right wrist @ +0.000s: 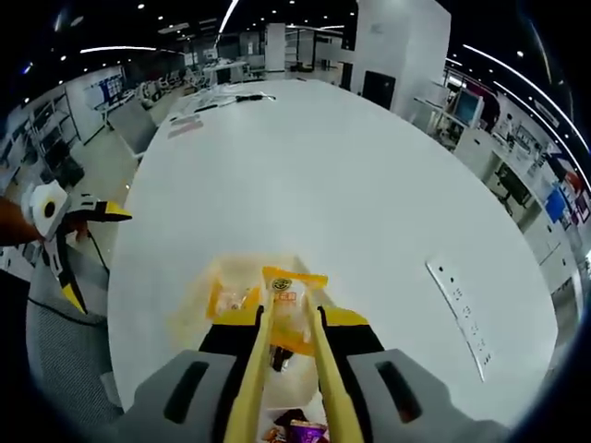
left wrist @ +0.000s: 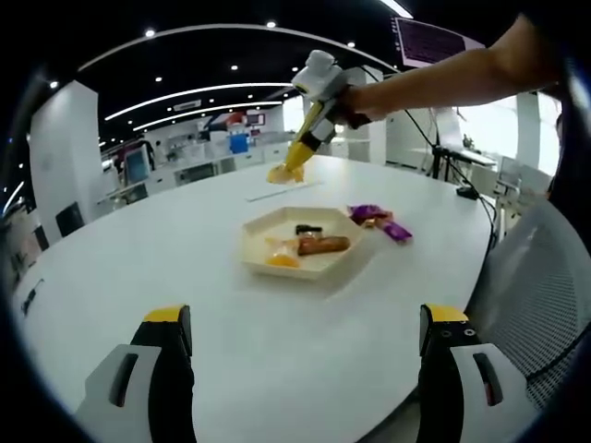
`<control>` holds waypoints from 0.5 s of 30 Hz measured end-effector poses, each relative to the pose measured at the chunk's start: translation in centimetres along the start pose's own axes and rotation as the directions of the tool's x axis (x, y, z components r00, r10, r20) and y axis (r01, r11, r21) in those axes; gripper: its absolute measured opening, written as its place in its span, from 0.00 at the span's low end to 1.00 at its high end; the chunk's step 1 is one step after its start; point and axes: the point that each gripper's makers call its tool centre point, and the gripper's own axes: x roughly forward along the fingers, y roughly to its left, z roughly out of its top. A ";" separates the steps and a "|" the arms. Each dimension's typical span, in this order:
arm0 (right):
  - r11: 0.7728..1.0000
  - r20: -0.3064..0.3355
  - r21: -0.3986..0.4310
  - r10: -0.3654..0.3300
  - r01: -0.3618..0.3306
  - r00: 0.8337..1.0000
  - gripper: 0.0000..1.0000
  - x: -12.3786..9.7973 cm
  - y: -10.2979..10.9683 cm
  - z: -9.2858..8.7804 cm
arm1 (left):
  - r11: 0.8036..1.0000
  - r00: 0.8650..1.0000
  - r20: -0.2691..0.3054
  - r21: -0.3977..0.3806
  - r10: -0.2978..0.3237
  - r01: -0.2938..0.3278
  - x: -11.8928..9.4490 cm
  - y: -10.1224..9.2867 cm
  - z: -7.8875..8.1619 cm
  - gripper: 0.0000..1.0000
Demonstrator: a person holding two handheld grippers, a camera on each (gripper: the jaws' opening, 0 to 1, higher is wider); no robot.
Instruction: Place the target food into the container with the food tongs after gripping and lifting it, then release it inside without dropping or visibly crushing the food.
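My right gripper (right wrist: 286, 325) is shut on yellow food tongs (right wrist: 253, 369), and the tong tips pinch a yellow snack packet (right wrist: 294, 300) held above the white table (right wrist: 305, 166). From the left gripper view, that gripper (left wrist: 319, 97) and a person's hand hold the packet (left wrist: 283, 173) in the air beyond the hexagonal cream container (left wrist: 263, 242). The container holds a brown sausage-like piece (left wrist: 323, 245) and an orange piece (left wrist: 282, 259). My left gripper (left wrist: 305, 323) stands open low over the near table edge, nothing between its jaws; it also appears as the left gripper (right wrist: 90, 254).
Purple wrapped snacks (left wrist: 380, 220) lie to the right of the container. A white strip (left wrist: 282, 192) lies flat on the table past the container, seen again as the strip (right wrist: 462, 314). A grey mesh chair (left wrist: 536, 295) stands at the table's edge.
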 end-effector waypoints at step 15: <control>1.000 0.052 -0.019 0.008 -0.007 0.999 0.26 -0.2 0.6 0.7 | 1.000 1.000 -0.004 0.001 -0.009 0.009 0.0 -0.2 -0.1 1.00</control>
